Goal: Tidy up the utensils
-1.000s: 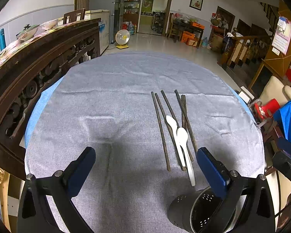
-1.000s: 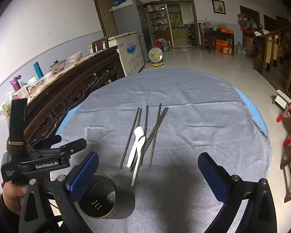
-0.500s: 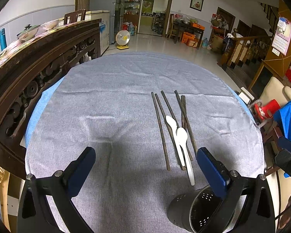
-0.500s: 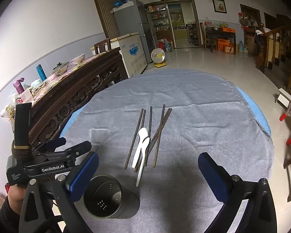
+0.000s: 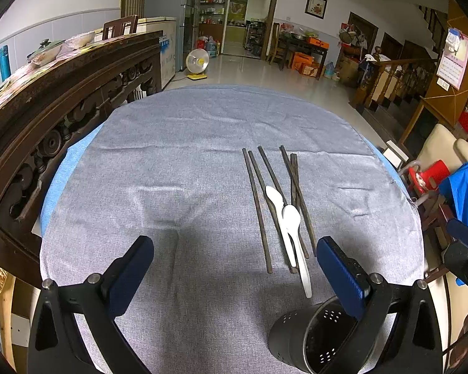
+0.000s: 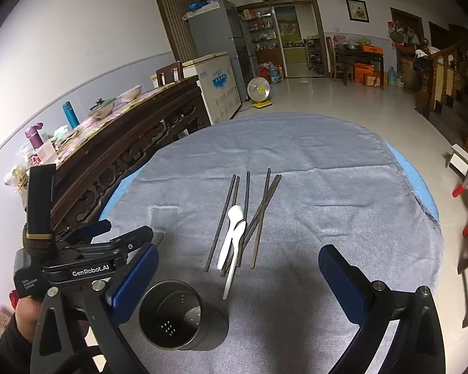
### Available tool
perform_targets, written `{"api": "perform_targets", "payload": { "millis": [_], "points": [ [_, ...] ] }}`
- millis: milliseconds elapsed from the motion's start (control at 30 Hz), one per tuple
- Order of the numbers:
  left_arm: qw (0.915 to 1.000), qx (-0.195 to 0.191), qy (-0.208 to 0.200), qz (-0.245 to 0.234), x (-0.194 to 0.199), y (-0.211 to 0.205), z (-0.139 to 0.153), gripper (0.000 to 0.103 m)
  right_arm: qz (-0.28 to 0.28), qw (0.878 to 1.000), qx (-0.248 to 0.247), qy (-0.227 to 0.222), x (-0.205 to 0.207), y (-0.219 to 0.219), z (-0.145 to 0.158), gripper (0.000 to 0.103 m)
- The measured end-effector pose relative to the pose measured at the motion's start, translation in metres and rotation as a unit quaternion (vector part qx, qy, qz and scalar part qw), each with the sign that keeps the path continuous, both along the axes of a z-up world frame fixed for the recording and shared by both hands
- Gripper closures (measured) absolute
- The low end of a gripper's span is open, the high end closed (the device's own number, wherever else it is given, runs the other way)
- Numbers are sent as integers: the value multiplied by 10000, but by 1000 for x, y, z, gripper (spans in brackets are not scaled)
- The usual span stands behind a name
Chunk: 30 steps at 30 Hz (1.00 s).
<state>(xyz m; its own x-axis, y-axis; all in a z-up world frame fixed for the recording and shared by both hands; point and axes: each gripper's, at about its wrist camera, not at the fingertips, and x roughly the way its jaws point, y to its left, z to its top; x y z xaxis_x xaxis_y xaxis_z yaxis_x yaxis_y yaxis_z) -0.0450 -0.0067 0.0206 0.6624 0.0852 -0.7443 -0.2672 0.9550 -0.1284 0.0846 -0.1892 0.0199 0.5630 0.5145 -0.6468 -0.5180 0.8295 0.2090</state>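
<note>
Left wrist view: left gripper (image 5: 234, 268) wide open, empty, hovering over the grey cloth (image 5: 171, 162). Dark chopsticks (image 5: 259, 205) lie in a loose fan right of centre, two white spoons (image 5: 291, 218) on top of them, handles toward the camera. Perforated black holder (image 5: 315, 339) sits upright just under the right finger (image 5: 340, 274), near the spoon handle tips. Right wrist view: right gripper (image 6: 237, 280) also spread wide, nothing held. Spoons (image 6: 234, 230) and chopsticks (image 6: 259, 215) sit centred between its fingers; holder (image 6: 181, 314) near the left finger, other tool (image 6: 87, 268) beside it. Judgement: nothing collected yet. Suggest right takes the top spoon first, pinching mid-handle across its width so the chopsticks underneath stay put, then drops it handle-down into the holder. Left could steady the holder; it looks light and may tip.
</note>
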Motion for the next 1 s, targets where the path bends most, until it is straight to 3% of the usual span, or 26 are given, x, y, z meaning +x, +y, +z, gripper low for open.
{"api": "perform_targets", "payload": {
  "millis": [600,867,967,1000],
  "points": [
    [10000,-15,42,40,2,0,-2,0,72,9999,86,-55,1,3,-1,0],
    [9983,-445,375,32,13,22,-20,0,74,9995,78,290,23,-6,-10,0],
    [9966,-622,523,112,19,33,-32,1,46,9969,151,775,47,-14,-25,15],
    [9959,-680,577,128,22,36,-36,3,40,9945,208,1021,60,-17,-33,26]
  ]
}}
